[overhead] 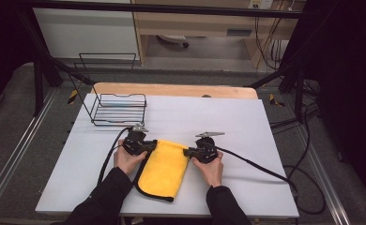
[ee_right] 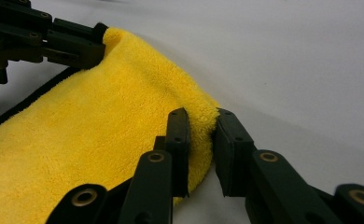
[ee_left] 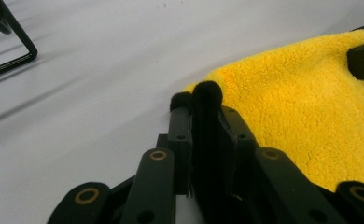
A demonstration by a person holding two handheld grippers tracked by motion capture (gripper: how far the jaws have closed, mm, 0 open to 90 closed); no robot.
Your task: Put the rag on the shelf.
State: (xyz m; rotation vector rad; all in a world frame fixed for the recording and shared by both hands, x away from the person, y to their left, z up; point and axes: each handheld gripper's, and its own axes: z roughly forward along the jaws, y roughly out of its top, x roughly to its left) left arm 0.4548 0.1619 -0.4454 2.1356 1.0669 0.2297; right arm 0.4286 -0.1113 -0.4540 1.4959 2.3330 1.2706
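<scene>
yellow microfibre cloth (overhead: 164, 168) lies flat on the white worktop (overhead: 228, 119) between the two tools, black trim along its near edge. left tool (ee_left: 199, 100) is clamped tight on the cloth's far left corner, jaws nearly together. right tool (ee_right: 201, 123) pinches the far right corner, jaws a little apart around the thick pile. judgement: a fold or lift is starting; raise both corners evenly, keep the edge taut. wire rack (overhead: 118, 108) stands beyond the left tool.

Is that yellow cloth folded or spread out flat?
Folded. The yellow cloth lies doubled over: its far edge is a plump rounded fold, and both grippers, left and right, pinch that edge's corners.
</scene>
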